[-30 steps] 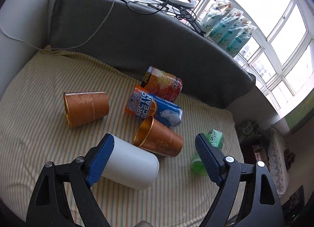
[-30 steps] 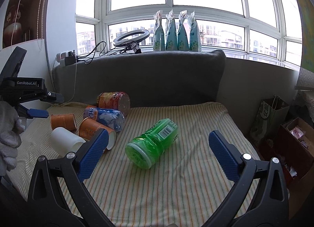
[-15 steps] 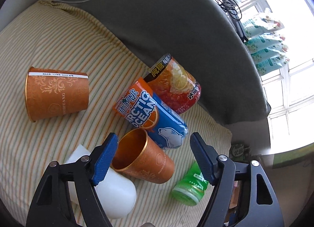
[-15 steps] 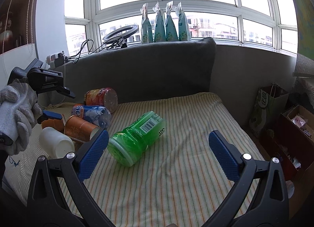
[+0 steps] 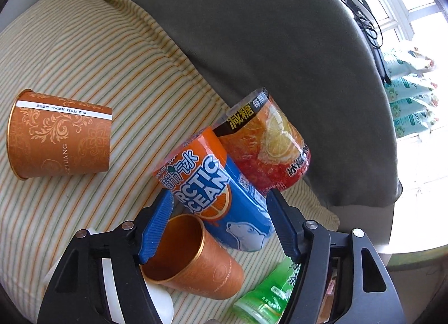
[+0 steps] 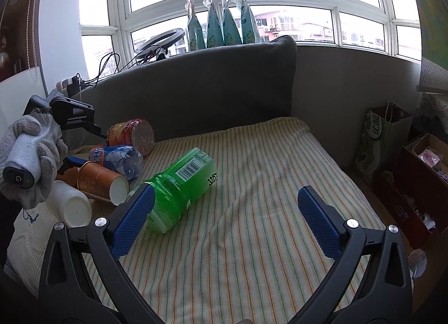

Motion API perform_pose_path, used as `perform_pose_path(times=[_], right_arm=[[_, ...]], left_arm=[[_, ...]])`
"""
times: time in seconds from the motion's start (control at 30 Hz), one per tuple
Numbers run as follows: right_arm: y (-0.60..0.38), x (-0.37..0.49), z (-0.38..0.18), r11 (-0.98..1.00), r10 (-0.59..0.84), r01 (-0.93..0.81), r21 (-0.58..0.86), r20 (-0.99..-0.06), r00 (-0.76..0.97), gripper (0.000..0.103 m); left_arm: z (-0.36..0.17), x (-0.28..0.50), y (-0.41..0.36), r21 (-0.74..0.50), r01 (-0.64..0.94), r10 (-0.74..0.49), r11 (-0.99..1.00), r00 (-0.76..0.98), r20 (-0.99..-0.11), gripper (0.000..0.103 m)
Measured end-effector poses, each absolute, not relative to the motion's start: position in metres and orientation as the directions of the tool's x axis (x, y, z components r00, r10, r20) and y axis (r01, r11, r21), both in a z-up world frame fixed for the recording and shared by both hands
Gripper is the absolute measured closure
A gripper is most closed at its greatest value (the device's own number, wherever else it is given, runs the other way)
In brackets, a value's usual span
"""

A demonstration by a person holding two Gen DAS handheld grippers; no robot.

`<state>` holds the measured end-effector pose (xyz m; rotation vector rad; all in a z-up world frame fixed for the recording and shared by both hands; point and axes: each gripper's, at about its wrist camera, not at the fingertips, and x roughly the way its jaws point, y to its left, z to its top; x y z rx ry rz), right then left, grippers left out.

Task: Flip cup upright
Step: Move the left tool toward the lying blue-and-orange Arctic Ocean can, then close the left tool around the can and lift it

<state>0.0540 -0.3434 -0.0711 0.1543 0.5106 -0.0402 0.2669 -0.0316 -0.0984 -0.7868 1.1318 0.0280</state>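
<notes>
Several cups lie on their sides on the striped cushion point(image 5: 84, 52). My left gripper point(image 5: 219, 226) is open and hovers low over the cluster. Its blue fingers flank the blue-and-orange Arctic Ocean cup point(image 5: 215, 192) and the mouth of an orange paper cup point(image 5: 193, 256). I cannot tell whether they touch. A red lemon-tea cup point(image 5: 268, 142) lies behind, a second orange cup point(image 5: 58, 136) far left, and a white cup point(image 5: 159, 304) under the left finger. My right gripper point(image 6: 226, 220) is open and holds nothing, with a green cup point(image 6: 182, 184) by its left finger.
A gloved hand point(image 6: 30, 161) holds the left gripper point(image 6: 84, 146) at the cushion's left end. The grey sofa back point(image 6: 210, 86) rises behind. Cables and a ring light point(image 6: 159, 44) lie on the sill beside green packets point(image 6: 221, 24). A bag point(image 6: 383, 139) and boxes stand right.
The left gripper has dropped and pushed forward from over the white cup to the Arctic Ocean cup, and its jaws have narrowed a little. The right gripper's view has drifted right.
</notes>
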Motion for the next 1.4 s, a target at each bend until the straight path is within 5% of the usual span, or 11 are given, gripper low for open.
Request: perform_pose_path(times=[0.93,1.4], right_arm=[[-0.361,0.059,-0.08,0.978,-0.01,0.111,0.177,-0.493,0.87,0.0],[-0.363,0.062,-0.082,0.977,-0.018,0.121,0.175,-0.498,0.867,0.0]], left_arm=[[-0.13,0.305,-0.053,-0.532,-0.546,-0.361,0.648,0.395,-0.845,0.033],[-0.148,0.3,-0.058,-0.553,-0.51,-0.386,0.659,0.401,-0.831,0.042]])
